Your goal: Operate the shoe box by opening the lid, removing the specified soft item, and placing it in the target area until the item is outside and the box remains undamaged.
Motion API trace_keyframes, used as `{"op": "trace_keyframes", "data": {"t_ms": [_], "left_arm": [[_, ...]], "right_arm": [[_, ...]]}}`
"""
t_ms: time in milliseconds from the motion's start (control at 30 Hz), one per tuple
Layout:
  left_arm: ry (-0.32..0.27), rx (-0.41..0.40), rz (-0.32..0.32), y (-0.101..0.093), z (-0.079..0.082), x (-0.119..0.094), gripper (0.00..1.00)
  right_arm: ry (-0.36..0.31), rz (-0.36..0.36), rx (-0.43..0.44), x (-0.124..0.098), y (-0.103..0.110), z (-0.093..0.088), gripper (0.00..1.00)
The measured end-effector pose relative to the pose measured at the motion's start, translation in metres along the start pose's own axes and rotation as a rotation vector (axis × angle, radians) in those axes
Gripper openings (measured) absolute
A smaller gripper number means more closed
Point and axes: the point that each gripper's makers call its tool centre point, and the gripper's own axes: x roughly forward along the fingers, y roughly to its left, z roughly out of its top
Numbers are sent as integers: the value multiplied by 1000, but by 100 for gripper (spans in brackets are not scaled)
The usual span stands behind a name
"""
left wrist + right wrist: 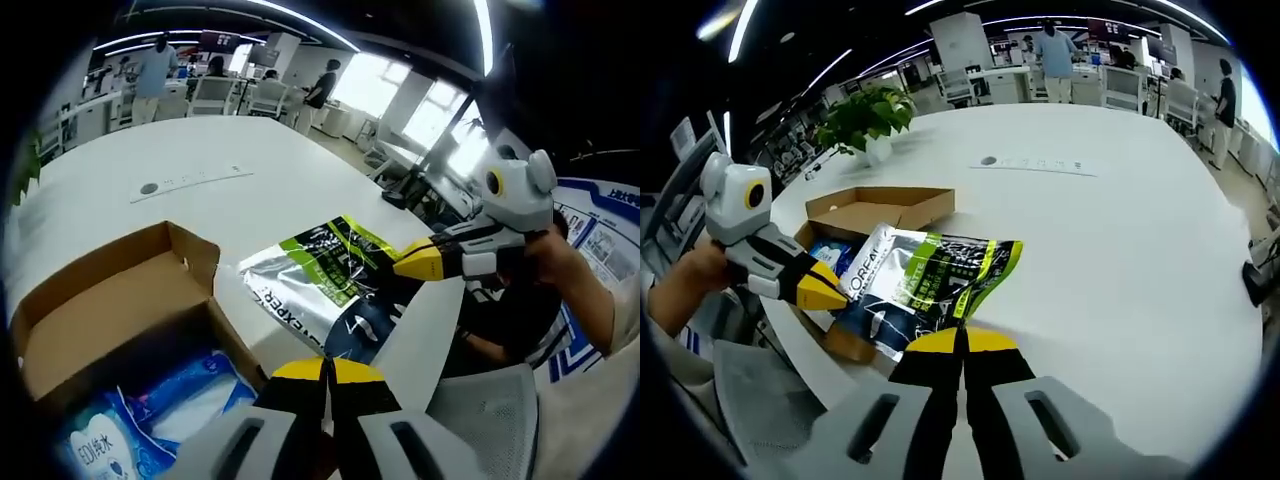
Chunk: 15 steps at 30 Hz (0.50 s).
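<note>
Silver-and-green, the soft pouch hangs mid-frame in the right gripper view, just above the right gripper, whose jaws are clenched on its lower edge, beside the open shoe box on the white desk, while the left gripper shows jaws pressed together, holding nothing.

White table bears shoe box, potted plant, perhaps a paper strip.

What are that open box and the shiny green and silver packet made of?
The box looks like plain brown corrugated cardboard, matte, with raw creased flaps. The packet seems to be glossy foil-like plastic film: it glints, crinkles and bends. The right tool is shut on it.
</note>
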Motion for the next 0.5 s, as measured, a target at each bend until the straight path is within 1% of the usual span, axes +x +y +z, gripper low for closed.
{"op": "trace_keyframes", "data": {"t_ms": [200,500], "left_arm": [[26,14,-3,1,2,9,0],[76,41,6,8,6,24,0]], "right_arm": [[11,-12,-5,5,-7,-1,0],[28,-28,3,17,-20,-3,0]]}}
